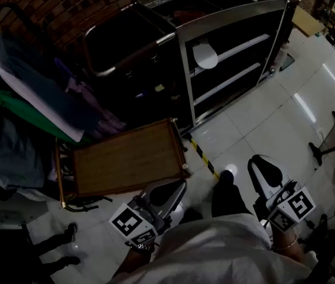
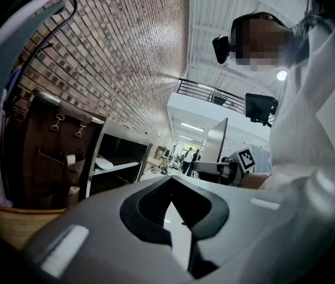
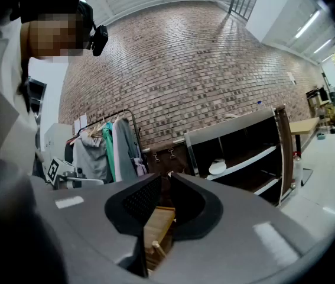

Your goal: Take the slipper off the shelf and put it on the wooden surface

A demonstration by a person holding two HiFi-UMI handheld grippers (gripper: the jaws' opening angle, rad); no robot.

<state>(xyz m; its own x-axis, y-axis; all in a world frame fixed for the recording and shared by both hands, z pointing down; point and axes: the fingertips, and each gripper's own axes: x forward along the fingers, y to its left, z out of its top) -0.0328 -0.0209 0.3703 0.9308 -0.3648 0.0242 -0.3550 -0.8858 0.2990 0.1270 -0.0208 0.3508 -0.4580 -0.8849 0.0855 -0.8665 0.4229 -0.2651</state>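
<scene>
A white slipper lies on the upper board of a dark metal-framed shelf at the far side of the floor; it also shows small in the left gripper view and in the right gripper view. The wooden surface, a low tray-like board, sits left of the shelf, and its edge shows between the right jaws. My left gripper hovers near the board's right corner, shut and empty. My right gripper is held over the tiles, shut with nothing held. Both are far from the slipper.
A clothes rack with hanging garments stands at the left, and a dark brown case sits beside the shelf. Yellow-black tape marks the tiled floor. My own shoe is between the grippers. Someone's shoes stand at lower left.
</scene>
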